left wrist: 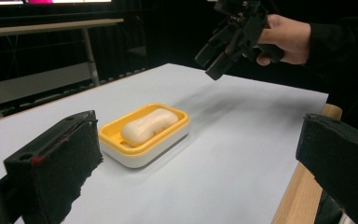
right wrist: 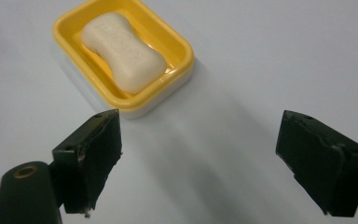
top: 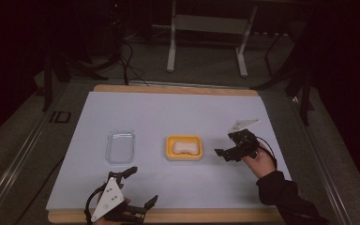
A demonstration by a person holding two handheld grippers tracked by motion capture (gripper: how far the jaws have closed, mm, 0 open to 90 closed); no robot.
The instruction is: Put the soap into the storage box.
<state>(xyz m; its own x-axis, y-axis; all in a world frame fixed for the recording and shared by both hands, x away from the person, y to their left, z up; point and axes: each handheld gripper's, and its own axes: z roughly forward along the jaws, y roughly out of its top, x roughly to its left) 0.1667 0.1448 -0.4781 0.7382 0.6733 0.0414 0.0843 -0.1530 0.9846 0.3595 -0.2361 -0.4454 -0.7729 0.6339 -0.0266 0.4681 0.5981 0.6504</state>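
Observation:
A yellow soap dish (top: 169, 155) sits mid-table on the white sheet (top: 168, 112), with a pale bar of soap (top: 184, 147) lying in it. My right gripper (top: 225, 144) hovers open just to the right of the dish, jaws pointing toward it. In the right gripper view the soap (right wrist: 123, 51) and dish (right wrist: 179, 44) lie ahead, beyond the open right gripper (right wrist: 200, 154). Near the front edge, my left gripper (top: 143, 186) is open and holds nothing. Looking along the left gripper (left wrist: 198, 172), I see the dish (left wrist: 177, 122), the soap (left wrist: 149, 125) and the right gripper (left wrist: 219, 58) above the sheet.
A clear plastic tray or lid (top: 120, 146) lies left of the soap dish. The white sheet covers a wooden board whose edge (top: 168, 215) shows at the front. Desk legs and cables stand on the dark floor beyond the table.

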